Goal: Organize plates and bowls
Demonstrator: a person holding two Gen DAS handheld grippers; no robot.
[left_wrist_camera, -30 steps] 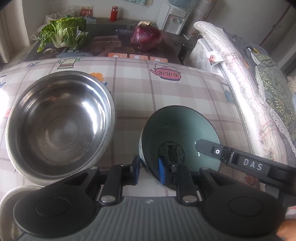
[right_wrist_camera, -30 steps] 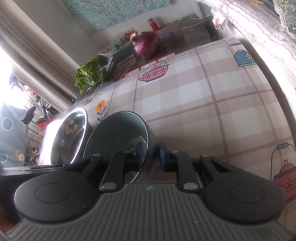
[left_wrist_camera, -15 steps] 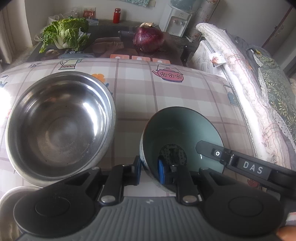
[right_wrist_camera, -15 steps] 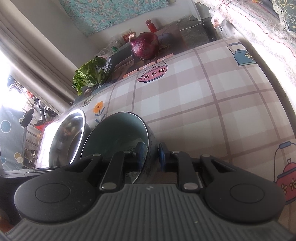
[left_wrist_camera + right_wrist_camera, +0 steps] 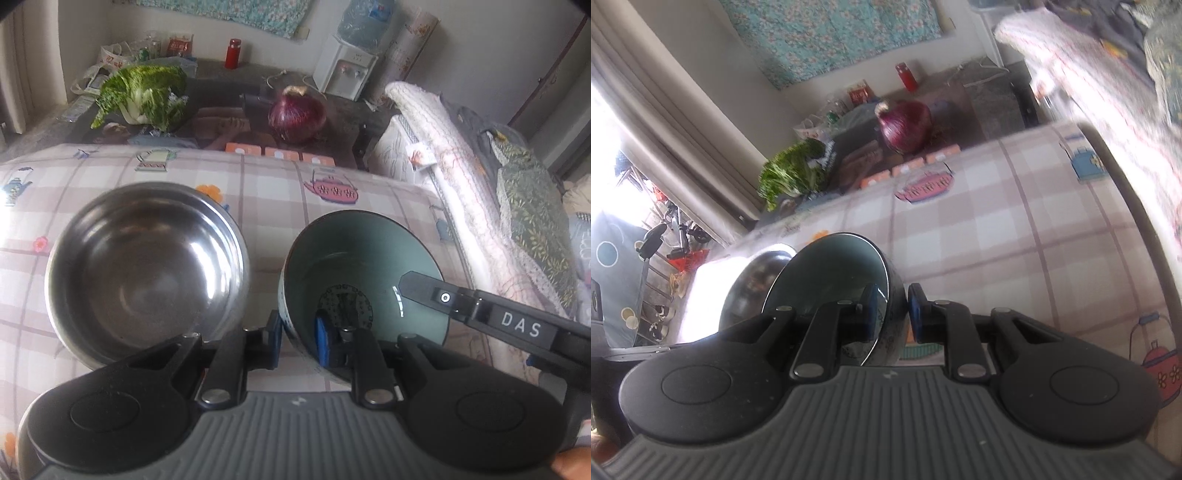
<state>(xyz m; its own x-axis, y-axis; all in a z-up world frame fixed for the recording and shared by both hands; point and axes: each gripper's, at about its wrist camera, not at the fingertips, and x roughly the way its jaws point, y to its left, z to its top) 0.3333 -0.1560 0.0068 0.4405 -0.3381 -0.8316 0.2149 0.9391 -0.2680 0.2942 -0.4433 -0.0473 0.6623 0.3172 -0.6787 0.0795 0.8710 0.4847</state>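
A deep ceramic bowl with a teal-green glazed inside and a dark speckled outside is held at its rim by both tools at once, a two-sided hold that is probably chosen so the bowl is kept level while carried. The left gripper is closed on the near wall, with one blue pad set outside and the other inside the bowl. The right gripper is clamped on the opposite wall in the same manner, and its black arm marked "DAS" is seen reaching across the rim in the left wrist view. The bowl appears to be raised a little above the checked pink tablecloth printed with teapots, though contact underneath cannot be told for certain. It is placed just beside a large round stainless-steel bowl, on that bowl's right, so nesting it there is judged the likely aim. A dark circular pattern is visible at the bottom of the green bowl, and its rim is edged with a thin pale line.
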